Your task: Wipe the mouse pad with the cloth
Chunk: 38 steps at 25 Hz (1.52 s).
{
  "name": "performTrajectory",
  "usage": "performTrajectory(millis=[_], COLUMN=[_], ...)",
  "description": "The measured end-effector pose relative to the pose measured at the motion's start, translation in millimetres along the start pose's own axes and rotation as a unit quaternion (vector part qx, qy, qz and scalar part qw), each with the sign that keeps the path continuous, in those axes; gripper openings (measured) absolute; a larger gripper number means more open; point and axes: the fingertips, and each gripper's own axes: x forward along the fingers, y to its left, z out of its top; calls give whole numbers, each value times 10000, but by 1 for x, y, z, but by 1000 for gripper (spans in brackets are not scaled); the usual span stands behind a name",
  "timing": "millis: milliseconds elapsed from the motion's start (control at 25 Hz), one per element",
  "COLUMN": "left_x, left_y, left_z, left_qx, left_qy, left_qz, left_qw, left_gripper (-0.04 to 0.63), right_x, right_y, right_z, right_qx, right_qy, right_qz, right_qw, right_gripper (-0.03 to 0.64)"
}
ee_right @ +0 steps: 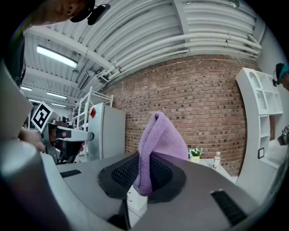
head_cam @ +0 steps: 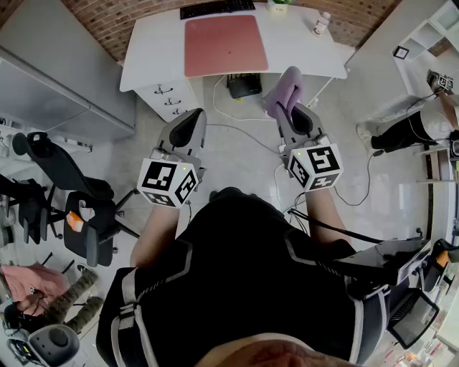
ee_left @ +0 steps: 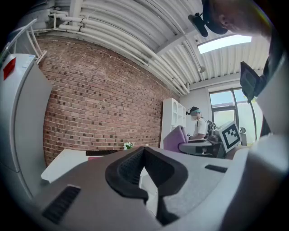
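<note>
A pink mouse pad [head_cam: 224, 44] lies on the white desk [head_cam: 154, 50] ahead of me, well beyond both grippers. My right gripper [head_cam: 295, 115] is shut on a folded purple cloth [head_cam: 285, 91], which sticks up out of its jaws [ee_right: 159, 144]. My left gripper [head_cam: 188, 127] is held level beside it, shut with nothing between its jaws [ee_left: 143, 155]. Both grippers hang in the air over the floor, short of the desk's near edge. In the left gripper view the purple cloth [ee_left: 174, 139] shows to the right.
A black keyboard [head_cam: 216, 8], a small plant pot [head_cam: 277, 6] and a white bottle [head_cam: 320, 24] stand at the desk's far edge. A drawer unit [head_cam: 169, 97] and a black box [head_cam: 244, 85] sit under the desk. Black office chairs [head_cam: 68, 193] stand at left. Another person [ee_left: 198, 126] is by the white shelves.
</note>
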Motion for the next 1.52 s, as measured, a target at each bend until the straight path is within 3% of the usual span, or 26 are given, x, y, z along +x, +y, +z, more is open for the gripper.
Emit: performTrajectory(millis=[400,960,1520], left_x=[-4,-10,-32], left_y=[13,24,87], left_z=[0,-2,-19], left_qx=[-38,-84,-235], left_qy=[38,73,130], left_qz=[223,230,226], left_qw=[9997,9997,9994], left_gripper=[2,2,2], right_x=[3,10,54], right_y=[9,13,64], right_z=[7,6,0], right_qx=[-72,166,103], right_qy=[-78,-114,23], right_qz=[24,8,83], right_qw=[9999,9998,9999], right_gripper=[54,55,55])
